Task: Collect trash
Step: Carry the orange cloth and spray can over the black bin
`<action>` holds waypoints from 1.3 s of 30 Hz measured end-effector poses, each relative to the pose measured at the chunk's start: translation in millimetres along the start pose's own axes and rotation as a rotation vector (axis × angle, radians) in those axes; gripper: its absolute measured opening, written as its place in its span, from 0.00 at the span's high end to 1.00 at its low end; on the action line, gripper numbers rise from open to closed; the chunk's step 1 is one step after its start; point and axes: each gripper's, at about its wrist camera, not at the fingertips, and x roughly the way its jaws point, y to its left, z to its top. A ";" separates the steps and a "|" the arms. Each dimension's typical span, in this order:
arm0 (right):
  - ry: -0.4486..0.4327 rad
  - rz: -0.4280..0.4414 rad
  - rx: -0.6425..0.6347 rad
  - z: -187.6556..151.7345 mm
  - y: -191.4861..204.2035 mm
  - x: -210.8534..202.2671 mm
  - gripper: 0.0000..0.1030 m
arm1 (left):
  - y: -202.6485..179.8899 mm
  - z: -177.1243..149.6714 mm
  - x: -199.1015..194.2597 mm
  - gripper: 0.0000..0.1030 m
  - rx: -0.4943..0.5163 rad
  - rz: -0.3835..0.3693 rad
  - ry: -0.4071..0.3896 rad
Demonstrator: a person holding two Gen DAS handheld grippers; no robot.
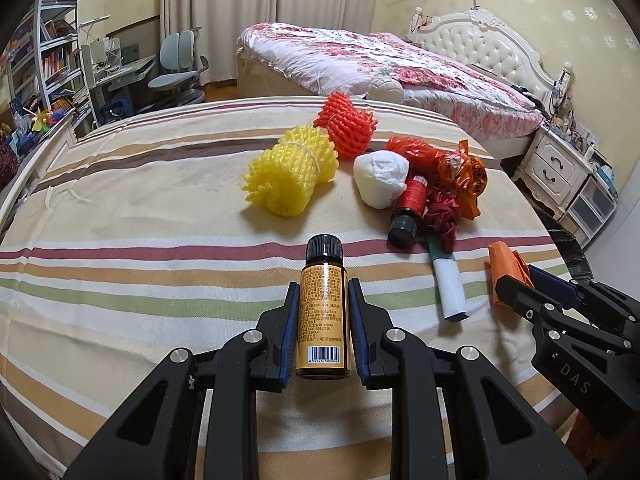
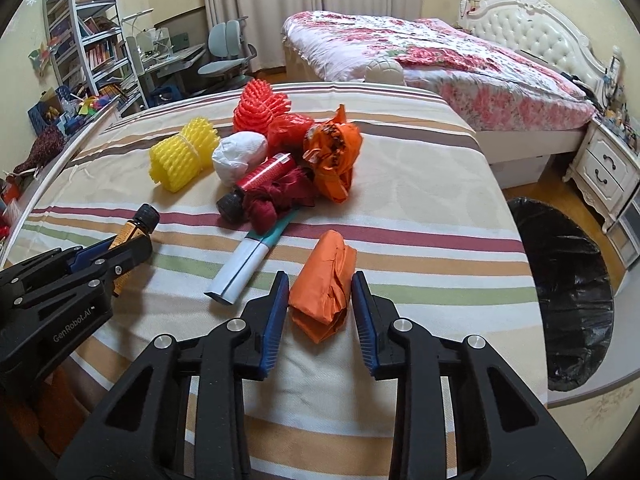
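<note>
Through the left wrist view: left gripper point(image 1: 323, 312) is clamping an amber bottle point(image 1: 324, 312) above the striped bedspread point(image 1: 140, 264); remaining litter is lying beyond.

Through the right wrist view: right gripper point(image 2: 320, 304) is pinching a crumpled orange wrapper point(image 2: 325, 284), jaws nearly closed. Step in hand looks like pickup; next, both loads are probably needing carrying to the black-lined bin point(image 2: 568, 292) at right.
</note>
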 end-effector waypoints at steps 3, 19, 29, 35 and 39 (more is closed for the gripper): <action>-0.011 -0.005 0.012 -0.1 -6.9 -5.2 0.69 | -3.8 1.9 -4.7 0.76 0.007 -0.008 -0.012; -0.100 -0.125 0.135 10.3 -90.3 -40.1 0.69 | -72.2 32.7 -14.7 0.76 0.080 -0.119 -0.072; -0.121 -0.243 0.218 10.8 -169.5 -44.9 0.69 | -156.2 53.7 6.6 0.76 0.193 -0.210 -0.087; -0.111 -0.276 0.259 10.6 -205.2 -36.2 0.69 | -201.2 59.8 27.9 0.76 0.247 -0.246 -0.070; -0.098 -0.284 0.281 6.6 -224.2 -30.1 0.69 | -225.0 62.0 41.0 0.76 0.282 -0.247 -0.069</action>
